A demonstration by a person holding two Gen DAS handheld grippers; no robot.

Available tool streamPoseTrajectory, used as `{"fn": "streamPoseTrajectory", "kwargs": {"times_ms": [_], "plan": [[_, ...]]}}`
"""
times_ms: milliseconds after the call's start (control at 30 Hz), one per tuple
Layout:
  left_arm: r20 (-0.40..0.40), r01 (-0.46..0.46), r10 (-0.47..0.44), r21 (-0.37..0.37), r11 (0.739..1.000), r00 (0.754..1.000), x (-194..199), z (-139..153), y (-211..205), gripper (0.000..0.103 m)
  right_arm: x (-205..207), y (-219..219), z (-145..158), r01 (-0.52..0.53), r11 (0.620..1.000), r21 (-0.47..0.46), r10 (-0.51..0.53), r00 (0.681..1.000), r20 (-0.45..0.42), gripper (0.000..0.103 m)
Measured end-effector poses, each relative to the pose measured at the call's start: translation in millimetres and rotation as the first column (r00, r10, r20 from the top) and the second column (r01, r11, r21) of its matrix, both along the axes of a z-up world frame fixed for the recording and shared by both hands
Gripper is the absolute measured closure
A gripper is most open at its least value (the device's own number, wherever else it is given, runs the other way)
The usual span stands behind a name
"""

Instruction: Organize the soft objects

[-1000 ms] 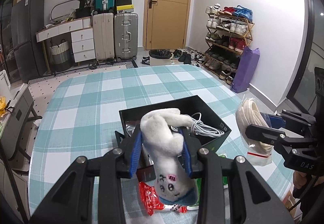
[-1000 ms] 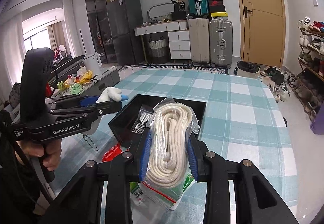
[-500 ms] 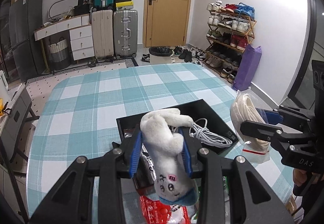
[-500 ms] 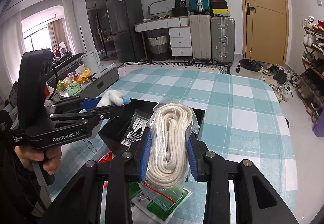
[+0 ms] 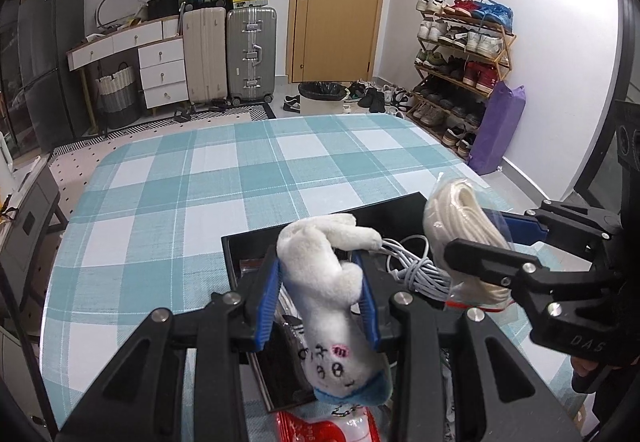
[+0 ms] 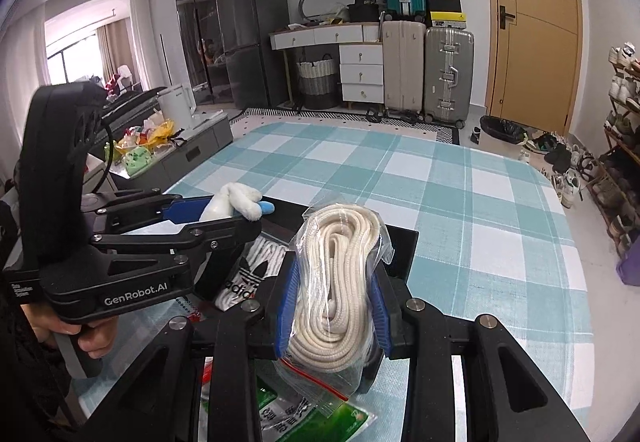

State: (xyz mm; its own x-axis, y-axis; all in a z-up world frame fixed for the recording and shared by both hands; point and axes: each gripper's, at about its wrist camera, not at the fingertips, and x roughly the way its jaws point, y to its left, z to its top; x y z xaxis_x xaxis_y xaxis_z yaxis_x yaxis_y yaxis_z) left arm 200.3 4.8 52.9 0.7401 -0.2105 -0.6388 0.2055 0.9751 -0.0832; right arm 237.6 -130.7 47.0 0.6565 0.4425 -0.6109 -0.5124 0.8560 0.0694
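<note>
Left claw (image 5: 320, 290) is clamped on a white plush toy (image 5: 332, 302), its blue pads pressed into the toy's middle so the printed face hangs below and the limbs stick out ahead. We note the right claw (image 6: 334, 298) likewise closed, on a clear bag of coiled cream rope (image 6: 340, 282), which bulges between its pads. Both loads are held clear of the counter (image 5: 200, 182), at the near edge of the black box (image 5: 404, 202).

We find the box already holding a bundled grey cable (image 5: 420, 266) and, in the right wrist view, a black-and-white striped item (image 6: 256, 270). Red (image 5: 320, 428) and green (image 6: 312, 418) packets lie on the checked cloth beneath the claws, outside the box.

We judge the step in hand to be carrying both soft items to the box, with neither yet released. The toy appears to sit over the box's near left portion; the rope bag is at its right side, and whether it is fully over the opening we cannot tell.

The next move calls for bringing each load squarely over free space inside the walls, lowering, then opening the pads. The two claws are near each other, so we recommend releasing one at a time.
</note>
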Motion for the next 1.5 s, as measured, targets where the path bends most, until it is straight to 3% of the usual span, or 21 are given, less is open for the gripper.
{"fn": "streamPoseTrajectory", "kwargs": {"times_ms": [967,1067,1133,1267,1333,1433,1500], "plan": [[-0.060,0.020,-0.019,0.018,1.000,0.998,21.7,-25.3,-9.4,0.068,39.5,20.4,-29.2,-0.043,0.994,-0.105,0.041,0.999,-0.020,0.069],[-0.062,0.021,-0.020,0.017,1.000,0.998,21.7,-26.0,-9.6,0.068,37.9,19.6,-28.6,-0.040,0.993,-0.107,0.039,0.999,-0.015,0.063],[-0.065,0.027,-0.026,0.014,1.000,0.998,20.9,-26.5,-10.1,0.067,35.7,17.3,-26.8,-0.041,0.994,-0.100,0.041,0.999,-0.008,0.053],[-0.057,0.038,-0.037,0.012,0.999,0.998,17.3,-24.1,-11.0,0.049,27.8,9.3,-18.9,-0.023,0.996,-0.087,0.025,0.999,0.021,0.048],[-0.047,0.035,-0.034,0.019,0.999,0.998,13.7,-21.7,-11.8,0.040,21.5,1.5,-14.5,-0.003,0.997,-0.080,0.006,0.999,0.035,0.034],[-0.051,0.043,-0.043,0.014,0.999,0.998,10.5,-20.2,-11.8,0.037,13.5,-12.6,-10.0,0.030,0.998,-0.056,-0.027,0.998,0.053,0.027],[-0.044,0.037,-0.036,0.023,0.999,0.998,5.7,-18.0,-11.5,0.021,7.2,-24.2,-7.9,0.053,0.998,-0.040,-0.051,0.997,0.051,0.018]]}}
